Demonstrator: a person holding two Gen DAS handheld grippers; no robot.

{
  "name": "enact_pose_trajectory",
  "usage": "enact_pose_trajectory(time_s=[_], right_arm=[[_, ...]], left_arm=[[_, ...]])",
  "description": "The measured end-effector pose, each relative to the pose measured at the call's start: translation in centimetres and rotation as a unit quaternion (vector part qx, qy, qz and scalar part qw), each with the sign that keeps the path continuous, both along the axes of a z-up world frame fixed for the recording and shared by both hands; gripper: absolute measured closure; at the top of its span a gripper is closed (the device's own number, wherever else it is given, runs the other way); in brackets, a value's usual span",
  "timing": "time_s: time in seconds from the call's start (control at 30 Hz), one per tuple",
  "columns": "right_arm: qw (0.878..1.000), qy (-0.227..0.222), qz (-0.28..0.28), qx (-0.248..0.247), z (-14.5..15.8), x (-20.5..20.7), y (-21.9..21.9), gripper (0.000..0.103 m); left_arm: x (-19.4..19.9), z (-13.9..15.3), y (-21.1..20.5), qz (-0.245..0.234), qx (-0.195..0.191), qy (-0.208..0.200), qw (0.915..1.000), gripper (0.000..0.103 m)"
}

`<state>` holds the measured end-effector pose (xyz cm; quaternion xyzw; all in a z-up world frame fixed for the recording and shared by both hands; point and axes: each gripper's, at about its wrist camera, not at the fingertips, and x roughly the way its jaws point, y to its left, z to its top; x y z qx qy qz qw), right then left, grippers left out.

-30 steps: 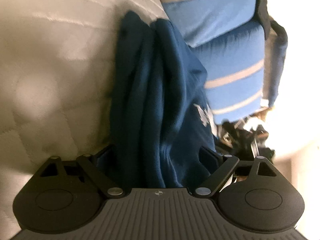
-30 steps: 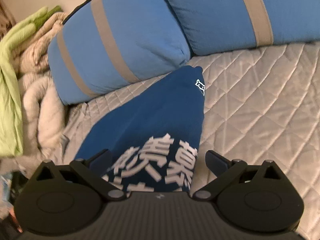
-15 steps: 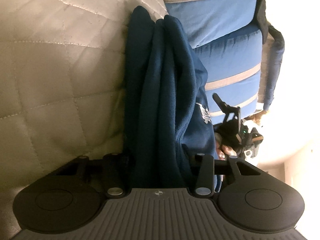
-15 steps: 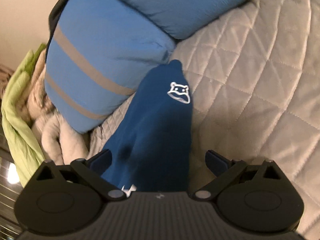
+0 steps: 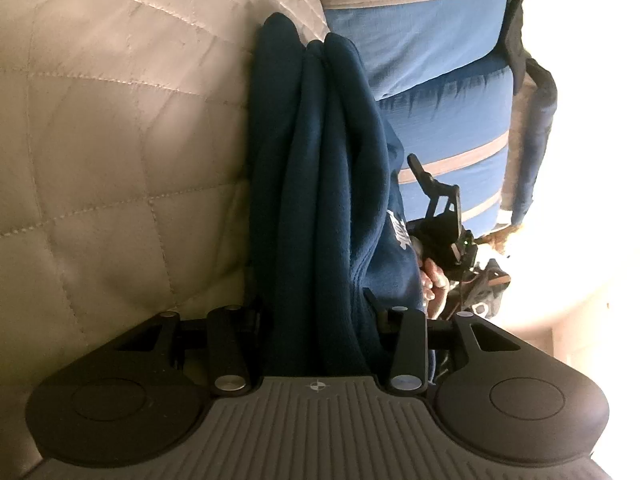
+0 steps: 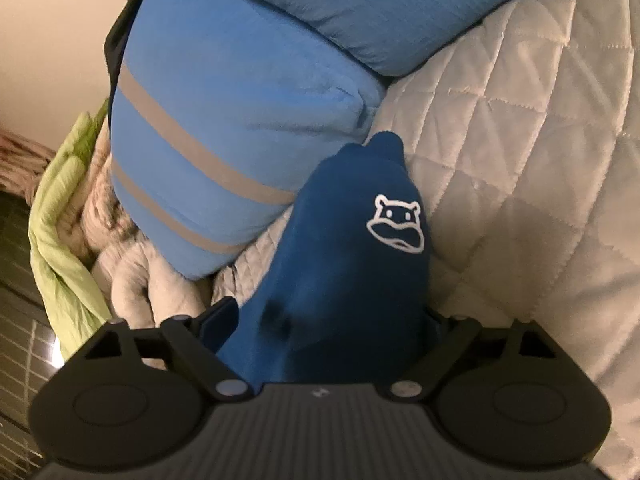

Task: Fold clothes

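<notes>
Navy garment [image 5: 320, 184] lies bunched in long folds on the quilted bed cover [image 5: 120, 152], its far end up against the blue pillows w/ grey stripes [image 5: 432, 80]. Left gripper [image 5: 316, 316] is clamped on the near end of the bunched cloth; its jaws have just been closing from wide a sec ago and now pinch the folds, w/ fabric filling the gap. In the left wrist view the right gripper [image 5: 436, 216], held by a hand [image 5: 434, 284], sits at the garment's right edge, where a sec ago only clutter showed there. Right gripper [image 6: 324, 320] in its own view has cloth betw. the fingers; its jaws have just been closing, narrower than half a sec back, but whether the pads actually press the fabric I can't tell. White animal logo [image 6: 396, 224] on the garment faces up and looks bigger and nearer than before; the white lettering seen a sec ago is out of view. Green and beige bedding pile [image 6: 80, 220] lies left of the pillows.
</notes>
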<state>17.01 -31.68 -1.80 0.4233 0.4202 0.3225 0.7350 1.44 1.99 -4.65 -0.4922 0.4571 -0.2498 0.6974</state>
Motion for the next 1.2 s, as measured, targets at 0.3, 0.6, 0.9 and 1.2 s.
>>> enact_pose_trajectory(time_s=[0.3,0.6,0.9,1.2], right_arm=[[0.999,0.009,-0.011,-0.03,1.1,-0.3,0.4,0.079],[0.998,-0.058,-0.007,0.004,7.6,-3.4,0.5,0.081],[0.989,-0.141,0.021,0.038,18.9,-3.0,6.3,0.081],[0.949,-0.153,-0.018,-0.277,21.8,0.6,17.2,0.0]], left_arm=[[-1.2,1.6,-0.4,0.046,0.024,0.014,0.9986,0.069],[-4.2,7.4,0.3,0.064,0.063,-0.036,0.9953,0.073],[-4.8,18.3,7.2,0.151,0.085,-0.108,0.9788,0.071],[-0.5,18.5,11.2,0.263,0.322,-0.045,0.9083,0.03]])
